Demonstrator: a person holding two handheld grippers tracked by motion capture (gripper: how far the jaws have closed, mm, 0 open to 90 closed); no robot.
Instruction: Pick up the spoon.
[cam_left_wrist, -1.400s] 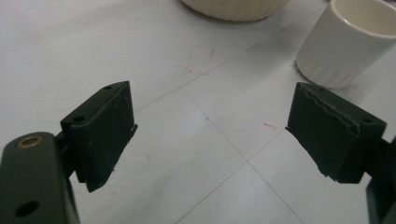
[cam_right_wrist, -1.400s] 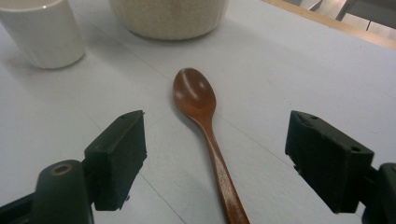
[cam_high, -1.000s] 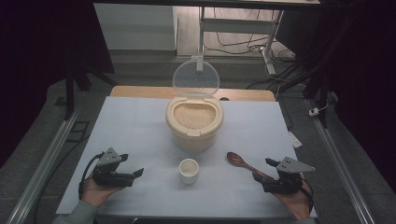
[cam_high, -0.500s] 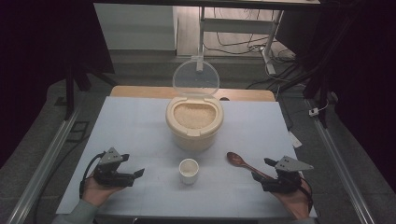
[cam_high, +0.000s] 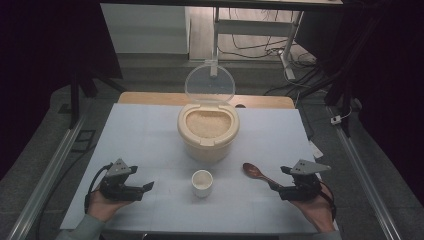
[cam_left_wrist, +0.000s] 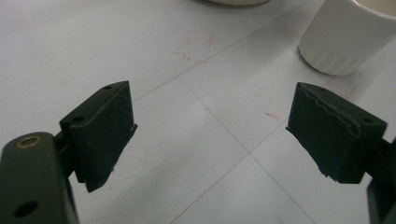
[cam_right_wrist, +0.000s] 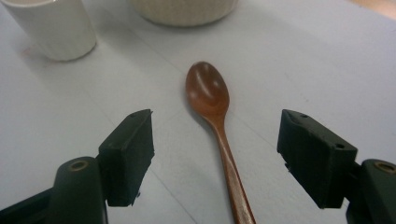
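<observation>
Presently, right gripper (cam_right_wrist: 217, 156) gapes, jaws just narrowing, astride the spoon (cam_right_wrist: 215, 122) handle ungripped; we fear it skidding toward twelve o'clock. Left gripper (cam_left_wrist: 212, 133) wide, empty.

A dark brown wooden spoon (cam_high: 260, 176) lies flat on the pale blue-white table sheet (cam_high: 150, 135), bowl facing up. Seen from above, its oval bowl points toward ten o'clock and its slim handle runs toward four o'clock. In the right gripper view the glossy spoon (cam_right_wrist: 212, 107) lies lengthwise, with its handle running between the two black jaws and untouched by either.
</observation>
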